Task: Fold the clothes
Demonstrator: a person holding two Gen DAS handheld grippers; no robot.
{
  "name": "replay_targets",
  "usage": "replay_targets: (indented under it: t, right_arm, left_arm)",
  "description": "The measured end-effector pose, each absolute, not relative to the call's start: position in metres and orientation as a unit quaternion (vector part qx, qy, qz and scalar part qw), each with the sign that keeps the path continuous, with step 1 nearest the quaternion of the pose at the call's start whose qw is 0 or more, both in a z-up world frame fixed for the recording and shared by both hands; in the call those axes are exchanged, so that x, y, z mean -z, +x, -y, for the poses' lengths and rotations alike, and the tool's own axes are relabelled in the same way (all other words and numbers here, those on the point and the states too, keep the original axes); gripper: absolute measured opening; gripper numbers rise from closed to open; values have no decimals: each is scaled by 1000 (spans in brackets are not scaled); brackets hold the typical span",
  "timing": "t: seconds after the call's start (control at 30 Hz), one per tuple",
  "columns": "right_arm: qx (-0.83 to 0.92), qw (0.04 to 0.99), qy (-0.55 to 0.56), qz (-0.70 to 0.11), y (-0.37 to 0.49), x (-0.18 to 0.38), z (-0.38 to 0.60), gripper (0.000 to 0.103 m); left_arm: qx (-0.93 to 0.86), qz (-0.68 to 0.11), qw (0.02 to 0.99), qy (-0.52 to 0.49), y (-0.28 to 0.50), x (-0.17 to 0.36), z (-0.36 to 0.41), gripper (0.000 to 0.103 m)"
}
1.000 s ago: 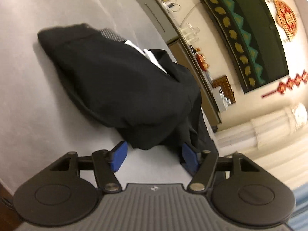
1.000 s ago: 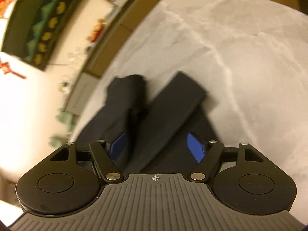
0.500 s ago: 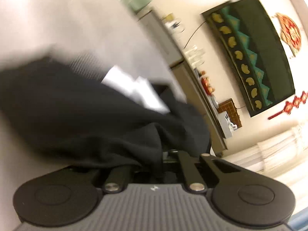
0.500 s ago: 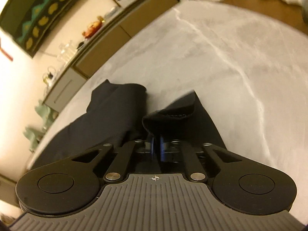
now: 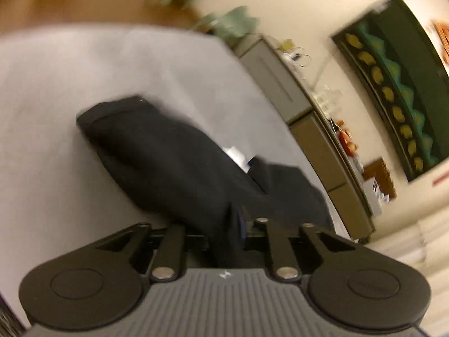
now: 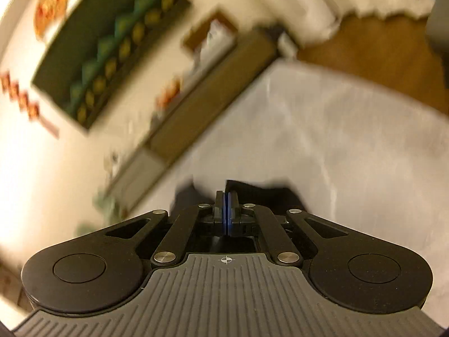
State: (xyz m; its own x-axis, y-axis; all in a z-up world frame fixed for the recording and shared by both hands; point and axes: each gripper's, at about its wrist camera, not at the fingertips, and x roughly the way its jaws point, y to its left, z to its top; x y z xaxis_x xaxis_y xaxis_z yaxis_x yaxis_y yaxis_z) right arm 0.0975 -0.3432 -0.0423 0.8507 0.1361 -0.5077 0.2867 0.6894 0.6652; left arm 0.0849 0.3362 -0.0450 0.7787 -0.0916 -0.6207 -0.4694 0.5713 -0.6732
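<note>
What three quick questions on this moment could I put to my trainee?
1. True or false: the left gripper is shut on the garment.
2. The garment lies on a: A) brown floor B) grey table C) cabinet.
3. Fill in: the right gripper has its jaws ____.

Key: 1 true; 2 B; 3 shut. In the right wrist view the blue pads sit pressed together with dark cloth just beyond them; whether cloth lies between them cannot be told.

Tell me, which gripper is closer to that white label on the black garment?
Left. The left gripper pinches the black garment just below the white label; the right gripper sees only a dark edge, no label.
</note>
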Motion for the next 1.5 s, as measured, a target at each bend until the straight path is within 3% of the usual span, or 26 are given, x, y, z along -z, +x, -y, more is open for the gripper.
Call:
replay_targets:
  t: [0.07, 0.13, 0.27, 0.33, 0.4, 0.47, 0.67, 0.73, 0.77, 0.8, 0.83, 0.87, 0.9, 1.03, 1.17, 1.3, 1.37, 1.43, 1.5]
  right_arm:
    - [46, 884, 365, -289, 97, 46, 337, 9]
    - [45, 876, 373, -301, 93, 50, 334, 10]
    - [47, 865, 392, -309, 94, 57, 331, 46]
    - [53, 860, 399, -315, 99, 63, 329, 52]
    - [59, 854, 405, -321, 104, 69, 327, 73]
    - [65, 852, 400, -331, 108, 76, 325, 85]
    - [83, 847, 382, -360, 119, 95, 320, 85]
    - [72, 848, 384, -359, 124, 102, 319, 84]
    - [66, 851, 377, -360, 128, 103, 318, 78]
    - [65, 856, 360, -365, 134, 103, 316, 70]
    - [65, 862, 341, -370, 141, 102, 314, 31]
    - [65, 867, 322, -376, 147, 102, 312, 1]
    - [65, 871, 303, -380, 154, 102, 310, 0]
    - [42, 946, 277, -166, 128, 21, 318, 0]
    - [61, 938, 265, -216, 106, 36, 327, 0]
    - [81, 924, 254, -275, 83, 53, 336, 0]
    - [91, 916, 247, -304, 72, 62, 341, 0]
    - [100, 906, 241, -332, 61, 71, 346, 0]
    - [121, 904, 229, -339, 51, 72, 349, 15]
  left_arm:
    - [-110, -305, 825, -463, 71, 60, -331, 41]
    - [-107, -298, 828, -464, 60, 70, -326, 46]
    - [-107, -279, 825, -480, 37, 85, -332, 53]
    - [-113, -266, 822, -491, 36, 91, -341, 59]
    - [-115, -262, 819, -497, 37, 94, -344, 70]
    - [-111, -262, 819, -499, 40, 99, -347, 75]
    - [-125, -287, 833, -456, 78, 106, -338, 74]
    - [-121, -297, 839, -439, 90, 110, -333, 53]
    - [-115, -303, 841, -434, 99, 110, -332, 21]
    - [-105, -306, 843, -429, 112, 108, -331, 1]
    - [-94, -309, 846, -424, 125, 105, -330, 1]
    - [-92, -306, 854, -412, 137, 96, -329, 1]
    - [-87, -298, 863, -399, 150, 82, -329, 1]
    - [-46, -205, 896, -391, 160, -5, -335, 1]
    - [-31, -238, 906, -348, 115, -24, -334, 1]
    - [-71, -395, 847, -348, 69, 54, -335, 1]
    - [-96, -411, 824, -377, 49, 75, -341, 5]
    - [-113, -387, 823, -400, 35, 69, -345, 18]
    - [-139, -344, 842, -393, 20, 48, -342, 25]
